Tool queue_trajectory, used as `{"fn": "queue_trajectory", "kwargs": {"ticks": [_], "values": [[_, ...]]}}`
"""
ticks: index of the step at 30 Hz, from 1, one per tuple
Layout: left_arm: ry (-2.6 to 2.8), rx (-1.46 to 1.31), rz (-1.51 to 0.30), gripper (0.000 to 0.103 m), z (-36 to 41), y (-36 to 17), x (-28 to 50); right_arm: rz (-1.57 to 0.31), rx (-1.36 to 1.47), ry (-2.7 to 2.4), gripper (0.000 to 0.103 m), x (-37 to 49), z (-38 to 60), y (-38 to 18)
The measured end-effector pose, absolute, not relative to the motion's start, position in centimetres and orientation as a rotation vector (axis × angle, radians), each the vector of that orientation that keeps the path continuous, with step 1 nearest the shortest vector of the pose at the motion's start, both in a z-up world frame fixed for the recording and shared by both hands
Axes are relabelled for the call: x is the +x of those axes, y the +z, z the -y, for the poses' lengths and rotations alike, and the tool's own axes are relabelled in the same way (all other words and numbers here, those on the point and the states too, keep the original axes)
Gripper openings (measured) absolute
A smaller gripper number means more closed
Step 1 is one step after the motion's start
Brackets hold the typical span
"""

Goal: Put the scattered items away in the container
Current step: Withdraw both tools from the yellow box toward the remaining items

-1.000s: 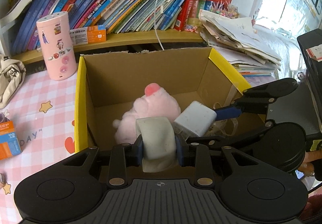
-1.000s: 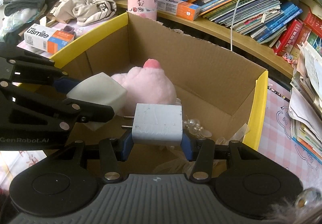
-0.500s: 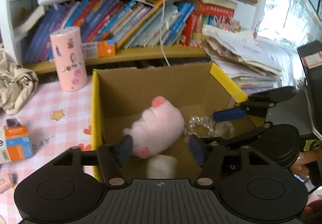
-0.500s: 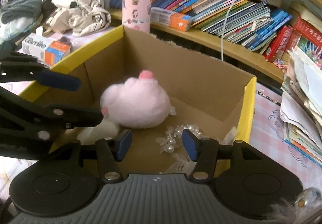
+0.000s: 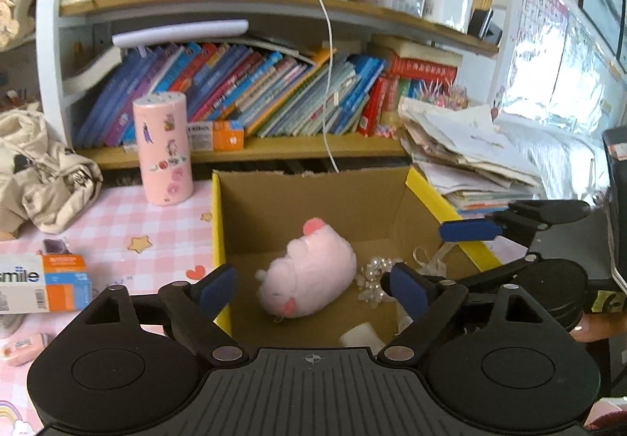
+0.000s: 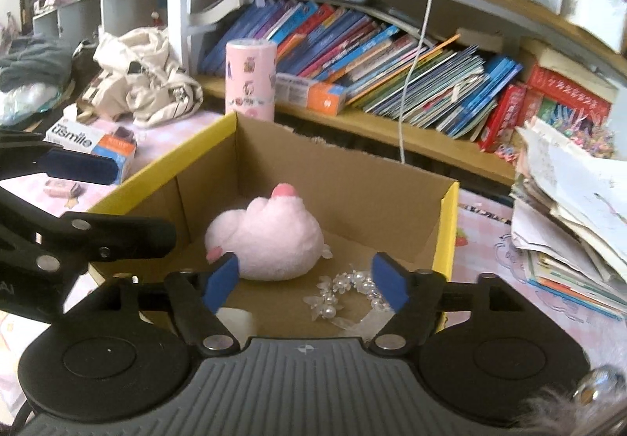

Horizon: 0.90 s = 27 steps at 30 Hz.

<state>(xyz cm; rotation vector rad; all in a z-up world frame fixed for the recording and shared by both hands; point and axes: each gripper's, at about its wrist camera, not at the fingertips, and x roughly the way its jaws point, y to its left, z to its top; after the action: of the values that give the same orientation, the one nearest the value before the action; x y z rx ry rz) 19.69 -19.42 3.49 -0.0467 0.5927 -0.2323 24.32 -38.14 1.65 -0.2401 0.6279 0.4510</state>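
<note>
Both held items have been let go since a second ago: the whitish block once clamped by the left gripper (image 5: 311, 289) and the grey-blue block once clamped by the right gripper (image 6: 303, 285) are no longer between the pads, and both sets of jaws have just been opening, with nothing gripped between them now.

Ahead of and below both sets of jaws the cardboard box (image 5: 313, 197) is seen, open-topped, with yellow-edged flaps; its left flap edge is overlapped by the left finger of the left gripper. Inside the box, a pink plush toy (image 5: 309, 281) is seen between the spread pads of the left gripper, lying on the box floor; in the right wrist view the same toy (image 6: 268, 240) is seen just beyond the left pad. A beaded trinket (image 6: 347, 293) is seen on the box floor between the right gripper's pads, nearer the right one. A small whitish block (image 5: 360, 334) is found on the box floor below the left gripper's jaws, close to the right finger and partly hidden by the gripper body. The grey-blue block cannot be made out.

Outside the box, left of the left gripper's jaws, a toothpaste carton (image 5: 43, 283) is seen lying on the checked tablecloth (image 5: 117, 224), and a pink cylinder (image 5: 162, 148) stands upright beyond it.
</note>
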Motion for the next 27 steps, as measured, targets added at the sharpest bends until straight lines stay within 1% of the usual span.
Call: {"fn": "queue_trajectory", "kwargs": {"ticks": [1,3,7,14,17,27], "values": [[-0.231,-0.047,-0.579,0.090,19.2,3.6,19.3,-0.614,-0.235,0.441,0.078,23.9,38.2,1.7],[-0.225,-0.053,-0.556,0.091,18.6,3.9,18.6,-0.586,-0.220,0.413,0.082,22.9,38.1,2.1],[-0.213,-0.078,-0.522,0.094,17.0,4.2,17.1,-0.535,-0.177,0.348,0.084,20.9,37.9,2.7],[-0.220,-0.095,-0.513,0.094,14.2,4.1,14.4,-0.472,-0.153,0.236,0.088,17.2,36.1,2.9],[-0.229,-0.100,-0.524,0.094,12.7,4.0,13.4,-0.466,-0.149,0.201,0.093,15.6,34.9,2.7],[-0.251,-0.085,-0.553,0.094,8.9,3.5,10.2,-0.522,-0.128,0.150,0.095,10.7,30.3,1.7]]}}
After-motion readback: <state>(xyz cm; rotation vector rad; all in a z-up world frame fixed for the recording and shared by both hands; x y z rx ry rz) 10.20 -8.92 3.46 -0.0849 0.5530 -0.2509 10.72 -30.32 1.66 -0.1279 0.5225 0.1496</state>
